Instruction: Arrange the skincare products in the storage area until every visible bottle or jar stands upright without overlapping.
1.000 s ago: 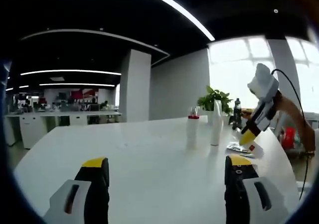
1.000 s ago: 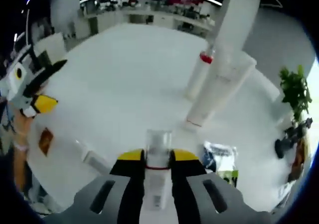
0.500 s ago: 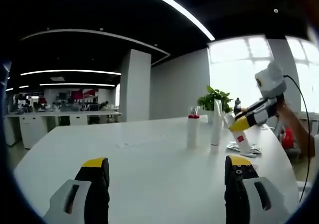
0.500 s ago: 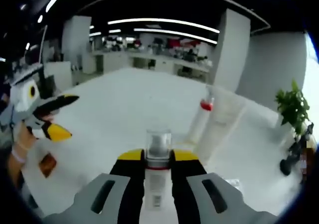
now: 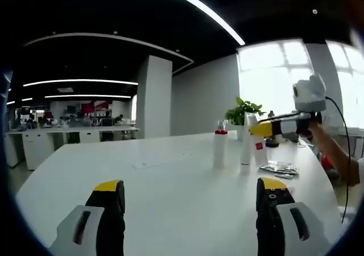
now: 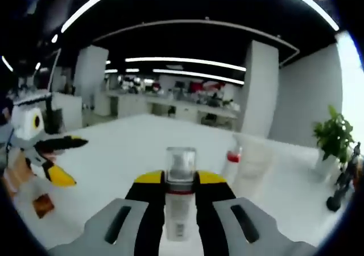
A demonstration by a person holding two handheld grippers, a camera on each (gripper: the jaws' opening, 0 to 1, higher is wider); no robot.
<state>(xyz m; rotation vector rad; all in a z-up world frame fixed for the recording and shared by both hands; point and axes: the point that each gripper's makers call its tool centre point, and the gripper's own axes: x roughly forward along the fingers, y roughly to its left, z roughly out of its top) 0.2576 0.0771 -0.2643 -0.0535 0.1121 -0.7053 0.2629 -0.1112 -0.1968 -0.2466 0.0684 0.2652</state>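
In the right gripper view my right gripper (image 6: pixel 180 183) is shut on a small white bottle (image 6: pixel 179 210) with a clear cap and a red band. The left gripper view shows that gripper (image 5: pixel 260 132) level, holding the bottle (image 5: pixel 260 153) upright just right of a tall white tube (image 5: pixel 246 145). A white bottle with a red cap (image 5: pixel 219 149) stands left of the tube; both (image 6: pixel 231 164) (image 6: pixel 251 164) are blurred ahead of the right gripper. My left gripper (image 5: pixel 190 188) is open over the white table (image 5: pixel 159 182), holding nothing, and it (image 6: pixel 67 160) appears at left.
A flat foil sachet (image 5: pixel 278 167) lies on the table right of the bottles. A potted plant (image 5: pixel 244 112) stands behind them at the table's far edge. A person's arm (image 5: pixel 335 153) reaches in from the right. Desks and a pillar stand far behind.
My right gripper swung from pointing down to level and carried its bottle left, from tilted over the sachet to upright beside the tall tube. The left gripper has not moved.
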